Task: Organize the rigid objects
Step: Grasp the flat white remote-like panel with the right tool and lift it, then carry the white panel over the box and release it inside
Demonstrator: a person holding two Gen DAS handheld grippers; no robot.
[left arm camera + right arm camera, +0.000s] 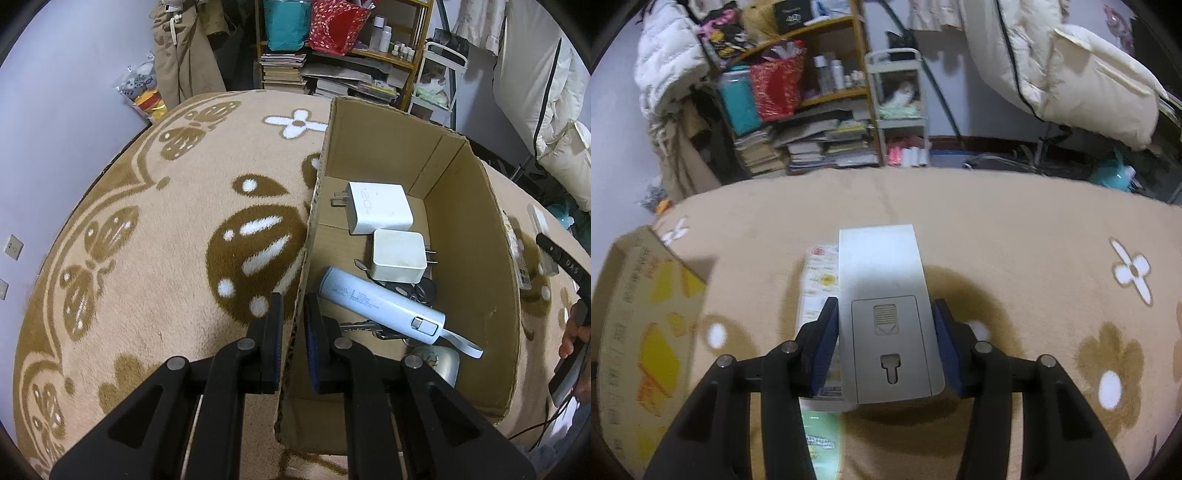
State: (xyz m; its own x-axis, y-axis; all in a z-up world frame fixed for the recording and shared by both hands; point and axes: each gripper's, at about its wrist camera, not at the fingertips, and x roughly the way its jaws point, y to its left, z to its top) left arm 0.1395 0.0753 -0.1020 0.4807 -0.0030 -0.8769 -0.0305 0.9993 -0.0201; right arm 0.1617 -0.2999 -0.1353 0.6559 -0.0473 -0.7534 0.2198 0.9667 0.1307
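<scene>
i am holding the left gripper (pixel 293 310) at the lower centre of the left wrist view, its jaws pinching the near-left wall of the cardboard box (pixel 476 236), one pad outside the wall and one inside. the box is sitting open-topped on the patterned blanket (pixel 147 221) and filling the right half of that frame. inside it, the large white charger (pixel 378 206) is lying toward the far end with its prongs pointing left; the small white charger (pixel 399 254) is lying just below it, prongs pointing right. the pale blue power bank (pixel 380 306) is lying diagonally across the near part of the floor, resting over a set of keys (pixel 360 326) and some dark items i cannot identify.

i am holding the right gripper (pixel 884 332) at the lower centre of the right wrist view, its jaws pinching the grey remote control (pixel 882 295) by its sides, battery cover facing the camera. the remote is sitting outside the box, above the blanket and a printed packet (pixel 818 284). the box is showing at the left edge of that frame.
</scene>
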